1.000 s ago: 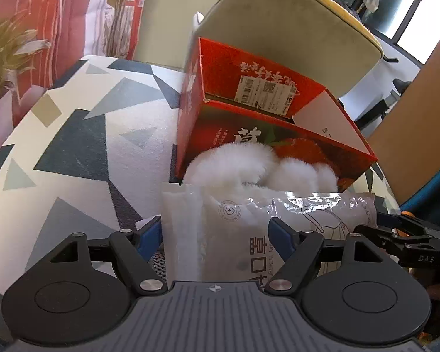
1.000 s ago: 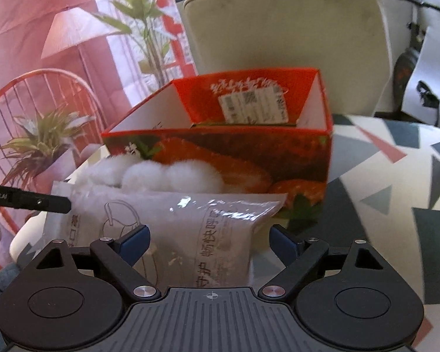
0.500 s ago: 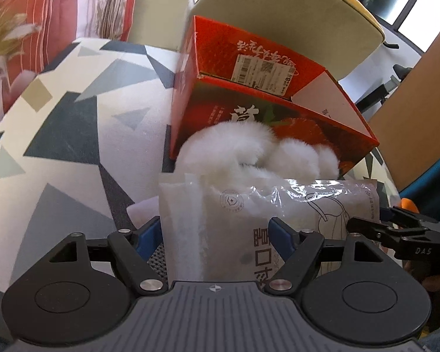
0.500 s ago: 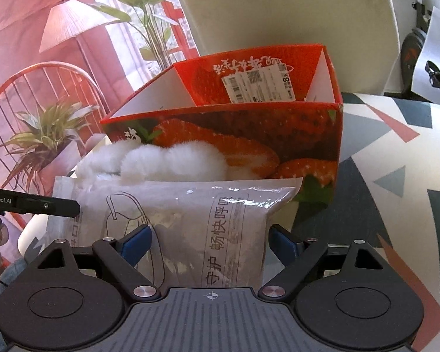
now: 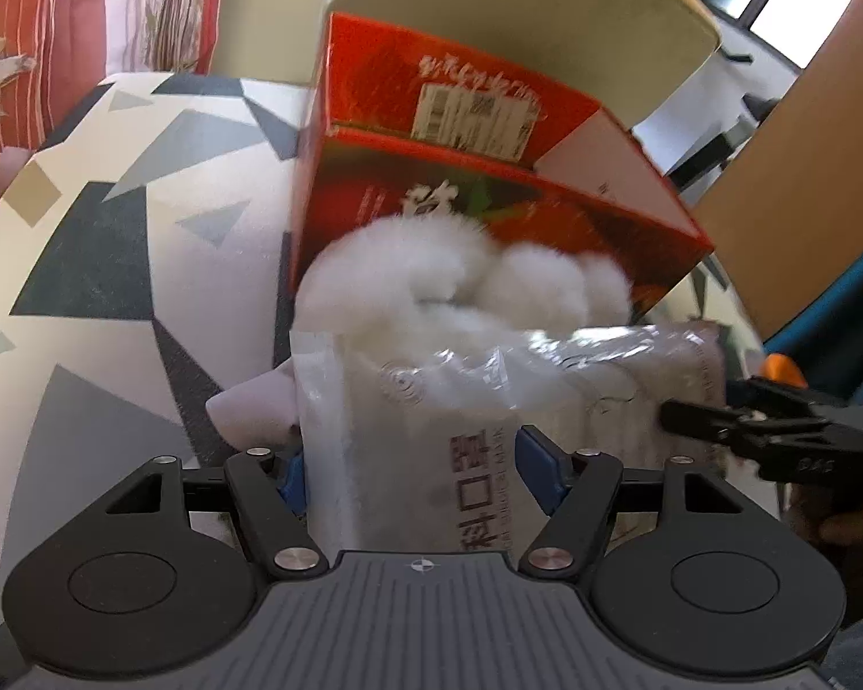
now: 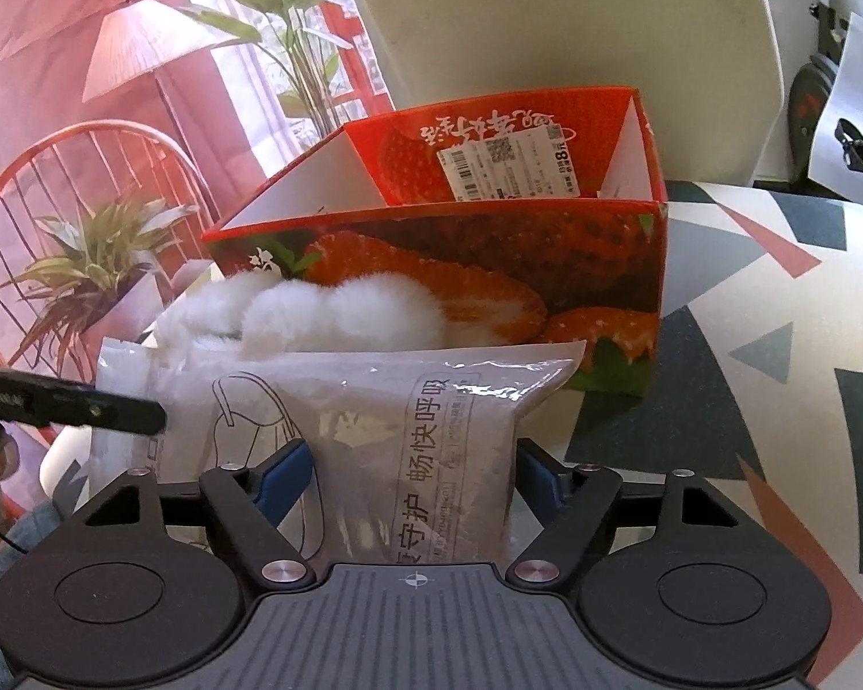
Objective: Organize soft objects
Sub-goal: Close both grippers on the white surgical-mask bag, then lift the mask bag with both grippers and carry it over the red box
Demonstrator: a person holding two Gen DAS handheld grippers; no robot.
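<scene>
Our jaws are closing on the clear plastic mask packet (image 6: 408,431); it and the white fluffy plush (image 5: 431,282) remain outside the empty red strawberry-printed cardboard box (image 6: 489,264).

Ahead of the claw spreads a desk (image 6: 788,310) covered in grey, dark and coral triangles on white. Beyond its far edge stands a pale cream chair back (image 6: 575,23). To the left hangs a red backdrop (image 6: 46,57) printed with a lamp, a wire chair and leafy plants. Bright daylight comes through windows (image 5: 800,17) far right, beside a tan panel (image 5: 823,172).
</scene>
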